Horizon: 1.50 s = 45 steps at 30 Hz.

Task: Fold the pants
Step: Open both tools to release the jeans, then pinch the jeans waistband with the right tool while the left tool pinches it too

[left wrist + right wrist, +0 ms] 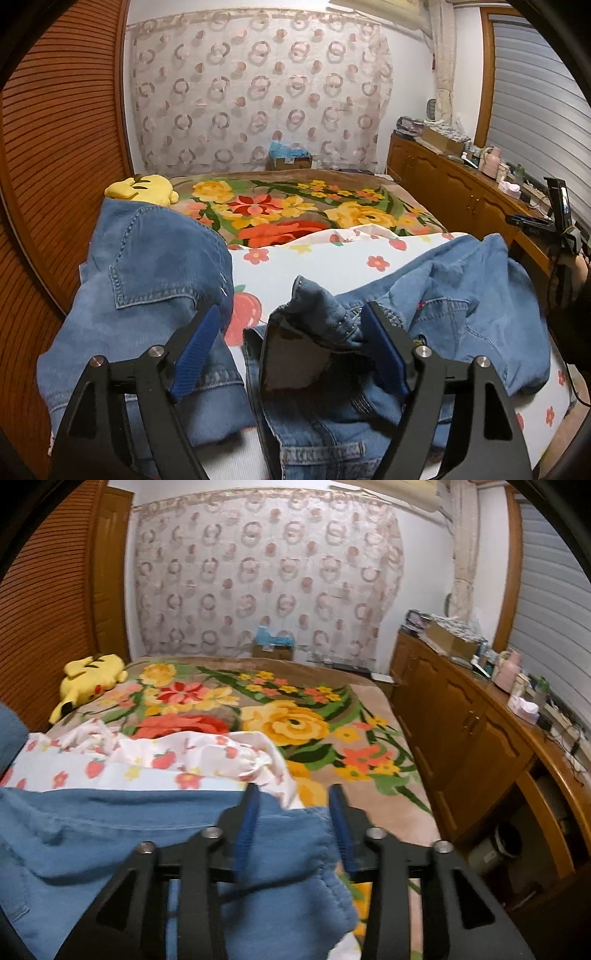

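The blue denim pants (155, 258) lie rumpled on the bed's strawberry-print sheet (332, 258), waistband bunched (dark lining showing) between the wide-spread pads of the left tool (291, 328), touching only its right pad. The right tool (293, 805), partly spread, straddles a loose denim edge without pinching it.

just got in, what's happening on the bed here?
A person with a handheld tool in each hand is folding blue jeans on a strawberry-print sheet spread over the floral blanket. The left tool is open over a bunched denim edge, its pads not pressing. The right tool stands part open over the jeans' far end. The jeans are still rumpled, not yet folded flat.
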Each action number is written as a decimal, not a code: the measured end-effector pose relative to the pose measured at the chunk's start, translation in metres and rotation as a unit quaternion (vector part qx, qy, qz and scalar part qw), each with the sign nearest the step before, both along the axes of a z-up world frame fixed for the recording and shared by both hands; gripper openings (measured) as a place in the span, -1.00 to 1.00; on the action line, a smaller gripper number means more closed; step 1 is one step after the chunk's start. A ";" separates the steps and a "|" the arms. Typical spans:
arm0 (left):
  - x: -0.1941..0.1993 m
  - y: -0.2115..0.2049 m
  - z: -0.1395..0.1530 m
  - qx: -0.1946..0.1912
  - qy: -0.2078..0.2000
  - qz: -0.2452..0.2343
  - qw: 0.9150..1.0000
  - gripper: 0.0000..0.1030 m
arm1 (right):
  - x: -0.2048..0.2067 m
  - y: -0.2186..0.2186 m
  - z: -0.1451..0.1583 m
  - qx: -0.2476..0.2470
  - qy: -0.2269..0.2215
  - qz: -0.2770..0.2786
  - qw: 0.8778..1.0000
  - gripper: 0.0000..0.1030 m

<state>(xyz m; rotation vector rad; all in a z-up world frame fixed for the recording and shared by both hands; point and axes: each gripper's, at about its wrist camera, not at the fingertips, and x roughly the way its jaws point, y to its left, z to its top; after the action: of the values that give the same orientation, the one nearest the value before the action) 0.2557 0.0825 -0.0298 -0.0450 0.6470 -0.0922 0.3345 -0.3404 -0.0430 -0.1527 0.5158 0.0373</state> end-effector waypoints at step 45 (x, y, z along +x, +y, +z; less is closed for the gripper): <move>-0.035 -0.008 -0.043 -0.004 0.043 -0.020 0.999 0.65 | 0.028 0.083 0.011 -0.052 0.050 0.145 0.987 -0.99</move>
<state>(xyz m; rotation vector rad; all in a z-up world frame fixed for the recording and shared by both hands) 0.2203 0.0747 -0.0726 -0.0436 0.7327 -0.1317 0.3625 -0.2571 -0.0316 -0.3284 0.5934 0.3042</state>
